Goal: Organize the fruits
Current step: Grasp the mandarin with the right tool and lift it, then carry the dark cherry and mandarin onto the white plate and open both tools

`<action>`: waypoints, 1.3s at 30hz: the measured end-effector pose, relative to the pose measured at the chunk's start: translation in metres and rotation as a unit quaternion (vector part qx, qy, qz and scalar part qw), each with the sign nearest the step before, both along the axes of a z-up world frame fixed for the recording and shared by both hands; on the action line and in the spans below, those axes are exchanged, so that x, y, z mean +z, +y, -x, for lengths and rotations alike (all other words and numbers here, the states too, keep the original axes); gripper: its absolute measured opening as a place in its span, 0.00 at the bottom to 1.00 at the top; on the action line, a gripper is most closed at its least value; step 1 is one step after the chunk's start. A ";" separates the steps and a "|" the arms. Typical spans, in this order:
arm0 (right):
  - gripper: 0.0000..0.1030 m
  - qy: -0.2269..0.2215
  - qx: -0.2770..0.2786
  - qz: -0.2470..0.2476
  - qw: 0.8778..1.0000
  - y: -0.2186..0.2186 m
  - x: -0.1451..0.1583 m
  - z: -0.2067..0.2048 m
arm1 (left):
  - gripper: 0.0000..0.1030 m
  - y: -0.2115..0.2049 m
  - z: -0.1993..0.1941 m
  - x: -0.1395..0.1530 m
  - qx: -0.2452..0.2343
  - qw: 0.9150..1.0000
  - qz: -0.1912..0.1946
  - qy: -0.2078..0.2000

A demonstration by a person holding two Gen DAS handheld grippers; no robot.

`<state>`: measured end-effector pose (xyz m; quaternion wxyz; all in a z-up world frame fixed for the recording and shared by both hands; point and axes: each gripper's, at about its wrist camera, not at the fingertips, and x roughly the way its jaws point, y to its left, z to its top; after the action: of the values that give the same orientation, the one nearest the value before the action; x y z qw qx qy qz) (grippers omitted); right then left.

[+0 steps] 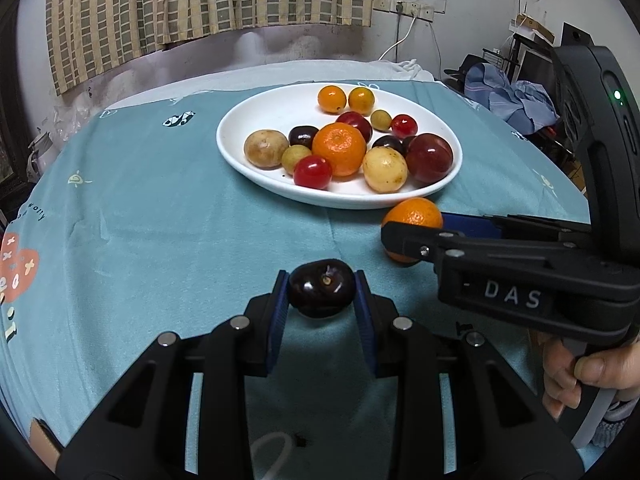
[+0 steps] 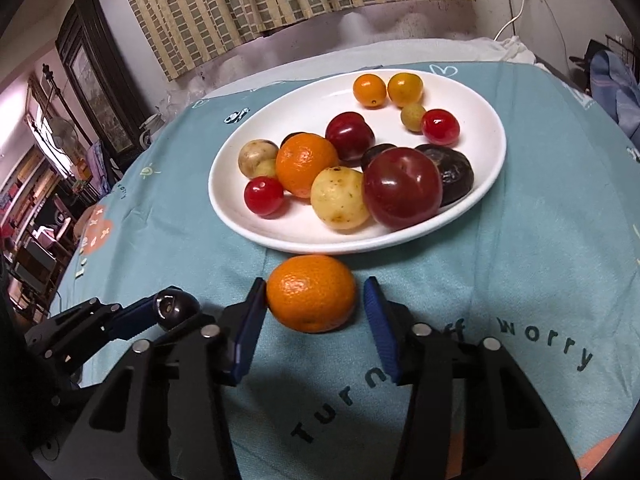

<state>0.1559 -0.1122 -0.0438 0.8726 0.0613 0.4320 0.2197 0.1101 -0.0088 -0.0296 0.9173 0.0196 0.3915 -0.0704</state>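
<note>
A white oval plate [image 1: 240,120] [image 2: 484,128] holds several fruits: mandarins, red and dark plums, cherry tomatoes, yellow round fruits. My left gripper [image 1: 321,290] is shut on a dark plum [image 1: 321,288], just above the cloth in front of the plate; it also shows in the right wrist view [image 2: 176,307]. My right gripper [image 2: 314,300] is around a loose mandarin [image 2: 311,292] [image 1: 414,214] lying on the cloth by the plate's near rim. Its left pad touches the mandarin; a small gap remains at the right pad.
The table is covered by a teal printed cloth [image 1: 160,220] [image 2: 520,280]. A curtain [image 1: 200,0] hangs behind. Clothes [image 1: 508,96] and furniture stand at the right, a dark cabinet [image 2: 96,76] at the left.
</note>
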 end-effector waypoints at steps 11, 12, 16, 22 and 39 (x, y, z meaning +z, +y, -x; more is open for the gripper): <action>0.43 -0.005 0.004 0.003 1.000 -0.005 0.002 0.010 | 0.32 0.000 -0.003 -0.006 -0.002 1.000 -0.003 0.010; 0.43 -0.005 0.005 0.003 1.000 -0.006 0.003 0.012 | 0.32 0.000 -0.004 -0.007 -0.002 1.000 -0.003 0.012; 0.43 -0.010 0.007 0.005 1.000 -0.009 0.005 0.021 | 0.32 0.000 -0.008 -0.014 -0.003 1.000 -0.001 0.026; 0.43 -0.014 0.013 0.019 1.000 -0.008 0.003 0.031 | 0.32 0.002 -0.011 -0.018 -0.005 0.999 0.009 0.037; 0.43 -0.131 -0.054 -0.030 0.989 -0.074 0.091 0.049 | 0.31 0.019 -0.008 0.070 0.020 0.996 0.002 -0.082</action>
<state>0.1073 -0.1861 0.0470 0.9301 0.0816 0.3028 0.1913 0.1182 0.0103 0.0406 0.9477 0.0157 0.3148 -0.0512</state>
